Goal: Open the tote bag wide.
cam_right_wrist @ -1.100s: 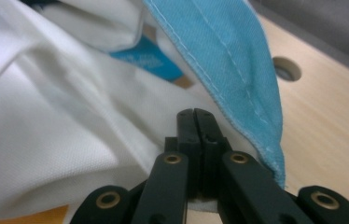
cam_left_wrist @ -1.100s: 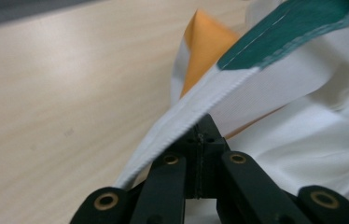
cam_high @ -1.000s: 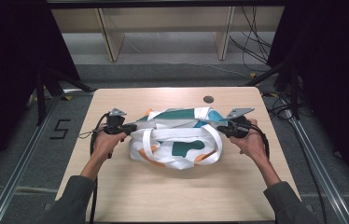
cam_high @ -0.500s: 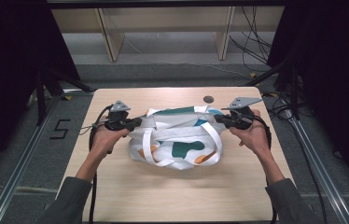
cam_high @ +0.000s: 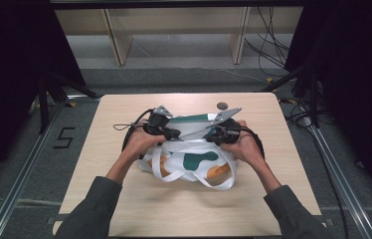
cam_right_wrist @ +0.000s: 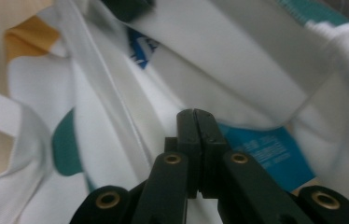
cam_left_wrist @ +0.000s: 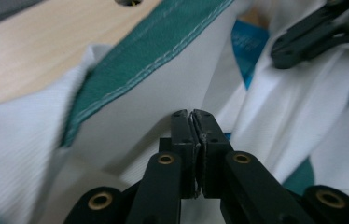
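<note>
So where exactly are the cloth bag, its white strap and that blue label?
cloth bag (cam_high: 194,160), high view, on the green patch of its white front.
white strap (cam_high: 209,182), high view, on the loop lying toward the person.
blue label (cam_right_wrist: 266,156), right gripper view, on the label's printed middle.

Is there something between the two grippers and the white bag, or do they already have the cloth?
Nothing visible stands between. The left gripper and right gripper are each shut on the bag cloth at its upper edge.
</note>
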`<state>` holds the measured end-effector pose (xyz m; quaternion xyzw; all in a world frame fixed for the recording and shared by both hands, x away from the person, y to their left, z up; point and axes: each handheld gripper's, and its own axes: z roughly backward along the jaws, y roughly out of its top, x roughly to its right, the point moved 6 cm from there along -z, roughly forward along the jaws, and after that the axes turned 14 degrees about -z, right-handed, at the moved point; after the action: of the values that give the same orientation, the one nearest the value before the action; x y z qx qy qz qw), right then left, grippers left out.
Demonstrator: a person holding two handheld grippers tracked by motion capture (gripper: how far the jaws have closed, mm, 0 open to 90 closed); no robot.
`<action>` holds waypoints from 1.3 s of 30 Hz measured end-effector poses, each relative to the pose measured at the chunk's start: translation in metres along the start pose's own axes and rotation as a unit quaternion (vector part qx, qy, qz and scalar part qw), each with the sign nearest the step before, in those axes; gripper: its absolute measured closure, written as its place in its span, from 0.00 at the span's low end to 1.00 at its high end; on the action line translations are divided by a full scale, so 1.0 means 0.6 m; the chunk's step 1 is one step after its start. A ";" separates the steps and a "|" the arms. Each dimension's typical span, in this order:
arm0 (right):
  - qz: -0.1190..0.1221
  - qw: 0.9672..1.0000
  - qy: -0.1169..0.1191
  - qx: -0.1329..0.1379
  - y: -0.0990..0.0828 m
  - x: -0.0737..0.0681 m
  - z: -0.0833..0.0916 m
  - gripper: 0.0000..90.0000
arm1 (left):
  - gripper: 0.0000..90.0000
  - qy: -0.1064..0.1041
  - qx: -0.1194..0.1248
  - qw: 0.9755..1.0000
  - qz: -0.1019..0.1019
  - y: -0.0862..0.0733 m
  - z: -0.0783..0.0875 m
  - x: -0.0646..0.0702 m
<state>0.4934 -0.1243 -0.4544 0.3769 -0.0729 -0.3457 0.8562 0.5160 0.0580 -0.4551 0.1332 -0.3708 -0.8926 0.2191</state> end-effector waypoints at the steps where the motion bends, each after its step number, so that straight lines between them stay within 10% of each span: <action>1: 0.000 1.000 0.000 0.000 0.000 0.000 0.000 1.00 | 0.97 0.000 0.000 1.000 0.000 0.000 0.000 0.000; 14: 0.058 0.992 0.069 -0.083 -0.111 -0.098 0.007 1.00 | 1.00 0.100 -0.079 0.992 0.023 -0.009 -0.064 -0.093; 15: 0.072 0.981 0.111 -0.143 -0.149 -0.122 -0.002 1.00 | 1.00 0.119 -0.096 0.988 0.030 -0.018 -0.072 -0.108; 17: 0.103 0.977 0.060 -0.176 -0.182 -0.129 -0.017 1.00 | 0.99 0.106 -0.084 0.990 0.044 -0.020 -0.077 -0.109; 19: 0.082 0.983 0.097 -0.135 -0.179 -0.137 -0.009 1.00 | 0.99 0.096 -0.076 0.992 0.032 -0.015 -0.070 -0.098; 24: 0.070 0.992 0.100 -0.035 -0.113 -0.126 0.043 1.00 | 0.97 0.086 -0.059 0.994 0.019 -0.007 -0.046 -0.085; 28: 0.065 0.994 0.058 0.060 -0.034 -0.110 0.082 1.00 | 0.97 0.076 -0.062 0.995 0.009 -0.019 -0.021 -0.070; 34: 0.040 0.996 -0.011 0.085 0.018 -0.060 0.066 1.00 | 0.96 0.043 -0.078 0.996 0.004 -0.047 -0.007 -0.054; 39: 0.021 0.997 -0.056 0.050 0.035 -0.012 0.029 1.00 | 0.97 0.029 -0.088 0.995 -0.030 -0.059 0.009 -0.027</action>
<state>0.4928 -0.1200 -0.4266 0.3980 -0.1462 -0.3439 0.8378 0.5174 0.0912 -0.4758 0.1500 -0.2799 -0.9240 0.2132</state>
